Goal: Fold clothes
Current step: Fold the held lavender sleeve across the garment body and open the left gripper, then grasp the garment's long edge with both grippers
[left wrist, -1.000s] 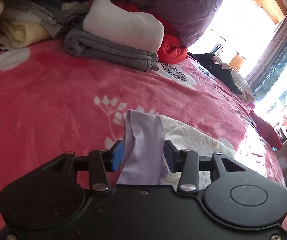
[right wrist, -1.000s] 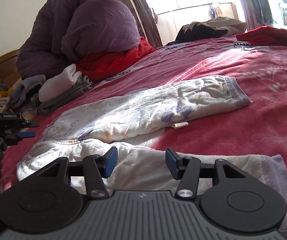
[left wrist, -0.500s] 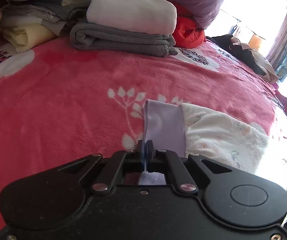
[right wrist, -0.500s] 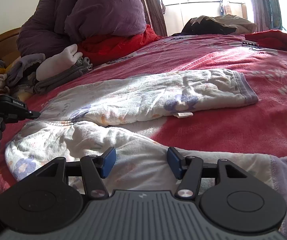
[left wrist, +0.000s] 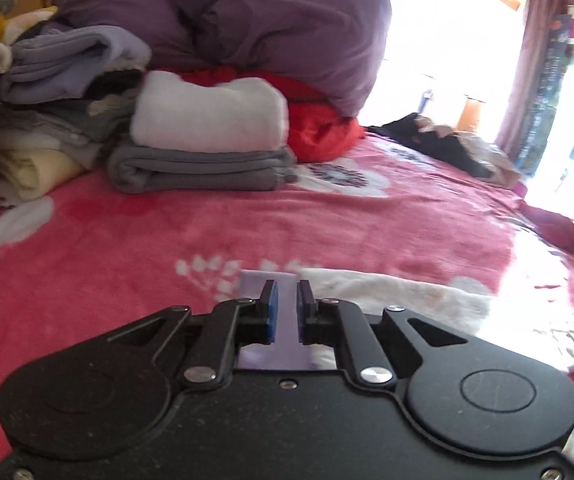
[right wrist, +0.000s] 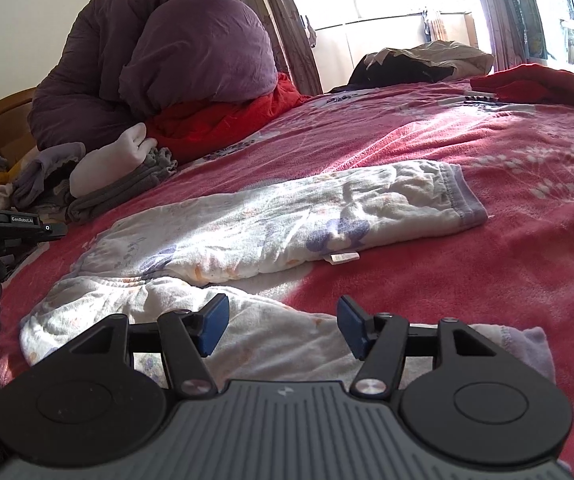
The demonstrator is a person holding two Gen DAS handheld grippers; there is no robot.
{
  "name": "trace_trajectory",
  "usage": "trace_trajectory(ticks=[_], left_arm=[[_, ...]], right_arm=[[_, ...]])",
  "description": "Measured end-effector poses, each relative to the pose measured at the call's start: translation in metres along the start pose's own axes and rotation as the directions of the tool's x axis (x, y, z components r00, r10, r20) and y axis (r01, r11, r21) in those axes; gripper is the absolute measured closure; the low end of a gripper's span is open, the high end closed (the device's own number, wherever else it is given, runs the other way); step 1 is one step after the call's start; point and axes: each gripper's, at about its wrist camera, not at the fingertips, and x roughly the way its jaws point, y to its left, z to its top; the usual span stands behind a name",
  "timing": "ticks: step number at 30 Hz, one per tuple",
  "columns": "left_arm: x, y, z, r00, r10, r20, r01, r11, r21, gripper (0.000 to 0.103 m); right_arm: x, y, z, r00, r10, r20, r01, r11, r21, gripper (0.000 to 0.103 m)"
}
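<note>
White floral pyjama trousers (right wrist: pixel 279 224) with lilac hems lie spread on the pink floral bed cover (right wrist: pixel 487 148). In the left wrist view the lilac waistband (left wrist: pixel 285 340) sits between my left gripper's (left wrist: pixel 286 312) fingers, which stand slightly apart around it. The white leg fabric (left wrist: pixel 427 300) runs off to the right. My right gripper (right wrist: pixel 281 330) is open and empty, low over the near trouser leg (right wrist: pixel 247 336). The left gripper also shows at the left edge of the right wrist view (right wrist: pixel 15 228).
A stack of folded clothes, white on grey (left wrist: pixel 207 140), stands at the head of the bed beside a purple duvet (left wrist: pixel 267 20) and a red garment (left wrist: pixel 319 128). Dark clothes (right wrist: pixel 415 64) and a red item (right wrist: pixel 535 84) lie at the far side.
My left gripper closed on the lilac waistband, then its fingers parted a little while it tilted up toward the folded stack. The right gripper stayed open, shifting slightly over the near leg.
</note>
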Motion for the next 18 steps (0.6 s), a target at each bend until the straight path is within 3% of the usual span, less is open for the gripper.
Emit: trace_trajectory(ticks=[2, 3, 5, 6, 10, 14, 18], left_arm=[[-0.001, -0.015, -0.008, 0.995, -0.094, -0.036, 0.096, 0.994, 0.061, 0.077], [0.002, -0.021, -0.014, 0.992, -0.093, -0.083, 0.101, 0.990, 0.097, 0.073], [0.017, -0.027, -0.028, 0.978, -0.022, -0.207, 0.058, 0.984, 0.169, 0.047], [0.022, -0.026, -0.036, 0.975, 0.007, -0.224, 0.038, 0.980, 0.196, 0.048], [0.009, -0.026, -0.033, 0.985, 0.047, -0.164, -0.016, 0.983, 0.183, 0.048], [-0.011, -0.017, -0.032, 0.990, 0.085, -0.114, -0.065, 0.984, 0.169, 0.048], [-0.039, -0.022, -0.033, 0.995, 0.095, -0.038, -0.084, 0.973, 0.216, 0.048]], right_arm=[[-0.003, -0.001, 0.001, 1.000, -0.005, 0.009, 0.005, 1.000, -0.007, 0.043], [-0.004, -0.002, 0.002, 1.000, -0.008, 0.013, 0.008, 1.000, -0.011, 0.043], [-0.005, -0.005, 0.001, 0.999, -0.036, 0.005, 0.036, 0.999, -0.024, 0.043], [-0.005, -0.006, 0.000, 0.998, -0.057, -0.001, 0.056, 0.998, -0.032, 0.043], [-0.008, -0.019, -0.007, 0.988, -0.154, -0.017, 0.153, 0.987, -0.049, 0.043], [-0.028, -0.038, -0.012, 0.976, -0.214, 0.025, 0.214, 0.977, 0.002, 0.044], [-0.058, -0.047, -0.014, 0.966, -0.244, 0.085, 0.244, 0.970, 0.014, 0.044]])
